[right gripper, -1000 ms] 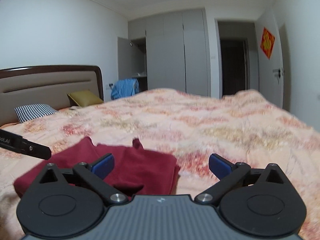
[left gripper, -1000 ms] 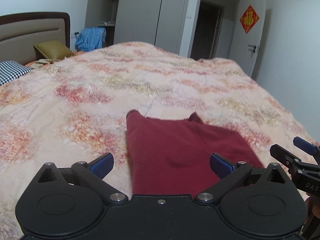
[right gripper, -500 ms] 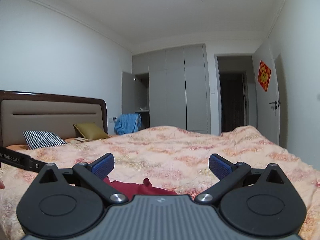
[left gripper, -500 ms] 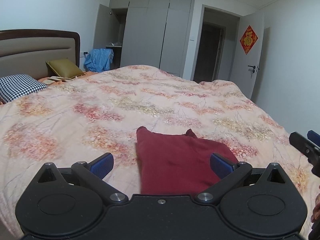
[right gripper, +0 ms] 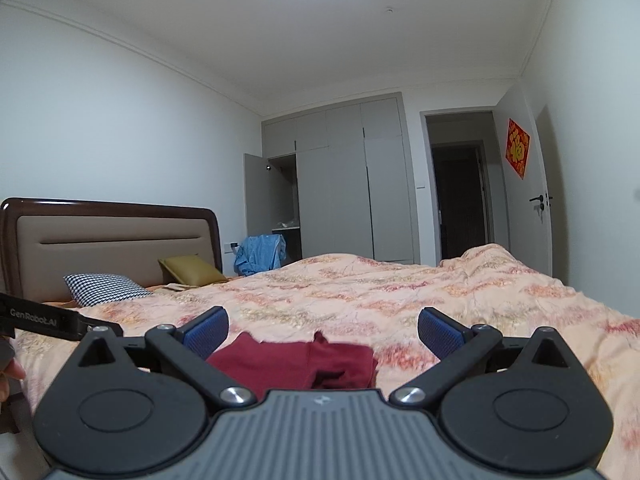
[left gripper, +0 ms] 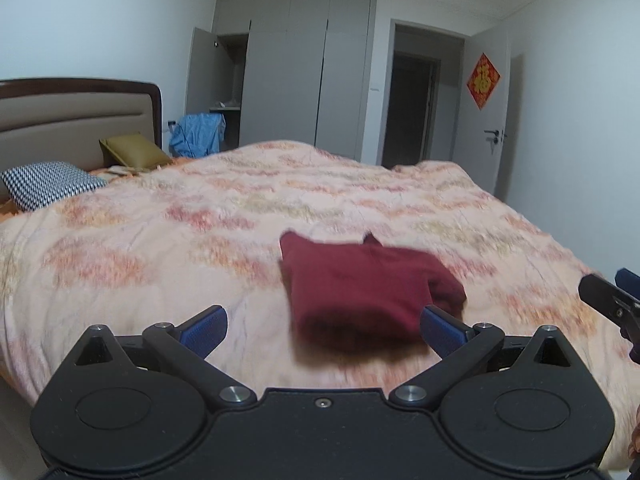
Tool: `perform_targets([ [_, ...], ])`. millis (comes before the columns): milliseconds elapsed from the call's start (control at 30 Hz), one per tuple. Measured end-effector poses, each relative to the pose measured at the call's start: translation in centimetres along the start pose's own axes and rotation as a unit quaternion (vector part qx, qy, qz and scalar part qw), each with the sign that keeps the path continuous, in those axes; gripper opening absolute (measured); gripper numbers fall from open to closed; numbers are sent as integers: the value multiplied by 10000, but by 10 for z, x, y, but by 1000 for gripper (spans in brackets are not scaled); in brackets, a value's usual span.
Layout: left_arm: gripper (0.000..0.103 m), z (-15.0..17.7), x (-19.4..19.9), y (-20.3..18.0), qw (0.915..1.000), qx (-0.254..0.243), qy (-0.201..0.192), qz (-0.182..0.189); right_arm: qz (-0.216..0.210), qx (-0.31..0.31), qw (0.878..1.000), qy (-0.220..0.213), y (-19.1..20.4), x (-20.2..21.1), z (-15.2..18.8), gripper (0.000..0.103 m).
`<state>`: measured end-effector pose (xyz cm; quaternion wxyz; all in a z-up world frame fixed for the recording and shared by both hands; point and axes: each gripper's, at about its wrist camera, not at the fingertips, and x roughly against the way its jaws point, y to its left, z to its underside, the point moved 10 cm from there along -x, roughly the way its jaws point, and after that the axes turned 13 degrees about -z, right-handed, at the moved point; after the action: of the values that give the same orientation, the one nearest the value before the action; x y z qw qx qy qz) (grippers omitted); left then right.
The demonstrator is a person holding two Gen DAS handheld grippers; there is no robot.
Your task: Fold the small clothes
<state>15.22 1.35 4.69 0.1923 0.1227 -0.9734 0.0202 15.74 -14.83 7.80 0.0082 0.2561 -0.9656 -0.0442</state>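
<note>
- The red garment (left gripper: pixel 368 292) lies folded into a compact block on the near part of the floral bedspread (left gripper: pixel 200 224), apparently set down as finished.
- The left gripper (left gripper: pixel 324 324) and right gripper (right gripper: pixel 323 326) are both spread wide, empty, apart from the cloth.
- The left gripper's side reads "GenRobot.AI"; a red door hanging (left gripper: pixel 483 81) bears a character.

A floral bedspread (left gripper: pixel 240 216) covers the bed, with a checked pillow (left gripper: pixel 48 188) and an olive cushion (left gripper: pixel 134 151) near the headboard (right gripper: pixel 112 240) — beyond, blue clothing (left gripper: pixel 197 135), a grey wardrobe (left gripper: pixel 296 72), a red door ornament (left gripper: pixel 483 81).
</note>
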Motion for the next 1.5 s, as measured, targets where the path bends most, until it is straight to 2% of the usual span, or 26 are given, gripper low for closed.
perform_targets([
  [200,102,42,21,1,9999,-58,134,85,131,-110,9997,145,16,31,25,103],
  [500,102,68,42,22,10000,81,25,-9,643,-253,9976,56,28,69,50,103],
  [700,102,77,47,31,9997,214,-33,-78,890,-72,9960,-26,29,80,54,103],
  [867,102,81,47,30,9998,142,-40,-116,979,-40,9952,-2,25,81,59,103],
  [1500,102,83,47,28,9999,132,22,-93,951,-42,9954,107,26,80,67,103],
])
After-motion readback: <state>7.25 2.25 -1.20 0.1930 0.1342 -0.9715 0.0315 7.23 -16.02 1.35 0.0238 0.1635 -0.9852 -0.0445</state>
